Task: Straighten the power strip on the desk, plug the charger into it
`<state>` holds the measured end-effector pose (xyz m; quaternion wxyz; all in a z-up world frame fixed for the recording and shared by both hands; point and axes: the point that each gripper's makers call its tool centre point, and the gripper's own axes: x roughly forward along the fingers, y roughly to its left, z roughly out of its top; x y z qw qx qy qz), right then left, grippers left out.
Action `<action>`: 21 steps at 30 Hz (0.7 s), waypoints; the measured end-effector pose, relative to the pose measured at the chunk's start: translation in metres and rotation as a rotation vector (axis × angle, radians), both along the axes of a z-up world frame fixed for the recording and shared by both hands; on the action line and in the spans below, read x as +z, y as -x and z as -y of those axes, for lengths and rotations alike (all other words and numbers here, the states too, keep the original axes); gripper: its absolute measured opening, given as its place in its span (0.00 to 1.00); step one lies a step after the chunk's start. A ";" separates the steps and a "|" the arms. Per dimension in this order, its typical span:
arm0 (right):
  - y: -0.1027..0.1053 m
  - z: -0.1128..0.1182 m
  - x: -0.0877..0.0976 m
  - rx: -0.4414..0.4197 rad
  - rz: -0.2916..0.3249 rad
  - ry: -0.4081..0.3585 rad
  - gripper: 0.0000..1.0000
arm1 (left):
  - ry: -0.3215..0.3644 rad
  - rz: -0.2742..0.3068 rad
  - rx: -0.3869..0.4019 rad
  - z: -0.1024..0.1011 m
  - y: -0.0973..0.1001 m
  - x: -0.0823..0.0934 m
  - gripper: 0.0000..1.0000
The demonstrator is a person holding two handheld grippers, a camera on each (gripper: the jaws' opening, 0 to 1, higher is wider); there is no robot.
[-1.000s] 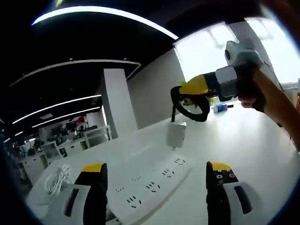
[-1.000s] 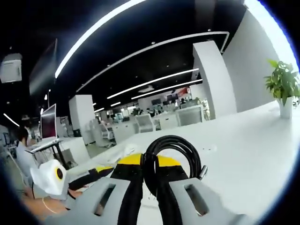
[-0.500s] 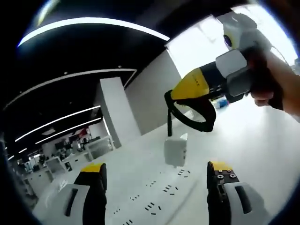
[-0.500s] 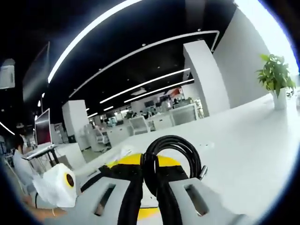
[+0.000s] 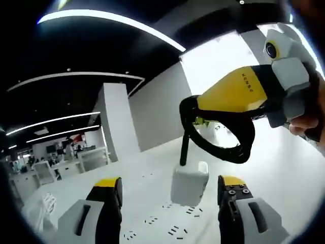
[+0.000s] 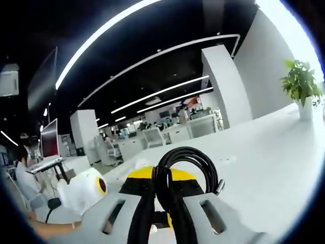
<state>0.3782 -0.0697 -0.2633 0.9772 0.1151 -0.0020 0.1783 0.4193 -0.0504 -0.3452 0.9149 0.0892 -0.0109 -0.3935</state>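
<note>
The left gripper (image 5: 165, 203) is held with its jaws apart over the strip (image 5: 157, 231), flat on the desk (image 5: 284, 173), presumably to steady it. Between the jaws hangs the charger (image 5: 189, 183), just above the sockets (prongs hidden). Its cable (image 6: 185, 175) is clamped in the right gripper (image 5: 228, 101), so the plug can be lowered in.

Right tongs (image 6: 162, 216) clamped on a black cable (image 6: 185, 168), looped up between the jaws. Left tongs (image 6: 89, 190) low to the left, white and yellow. White table (image 6: 264, 152) ahead and to the right. Potted plant (image 6: 303, 89) far right on the table. Monitor (image 6: 50, 140) far left.
</note>
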 end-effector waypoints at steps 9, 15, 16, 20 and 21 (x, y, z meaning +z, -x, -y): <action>0.002 -0.001 0.001 0.014 0.001 -0.016 0.07 | 0.012 0.001 -0.055 0.008 0.008 0.001 0.60; 0.000 -0.003 -0.003 0.014 -0.007 -0.014 0.07 | -0.001 -0.005 -0.066 0.012 0.007 -0.003 0.52; 0.000 -0.004 -0.003 0.017 -0.007 -0.011 0.07 | 0.003 -0.006 -0.073 0.013 0.008 -0.004 0.51; 0.000 -0.006 -0.005 0.024 -0.009 -0.007 0.07 | 0.009 -0.001 -0.089 0.016 0.010 -0.004 0.40; 0.000 -0.006 -0.005 0.026 -0.008 -0.010 0.07 | 0.013 -0.004 -0.094 0.017 0.011 -0.004 0.36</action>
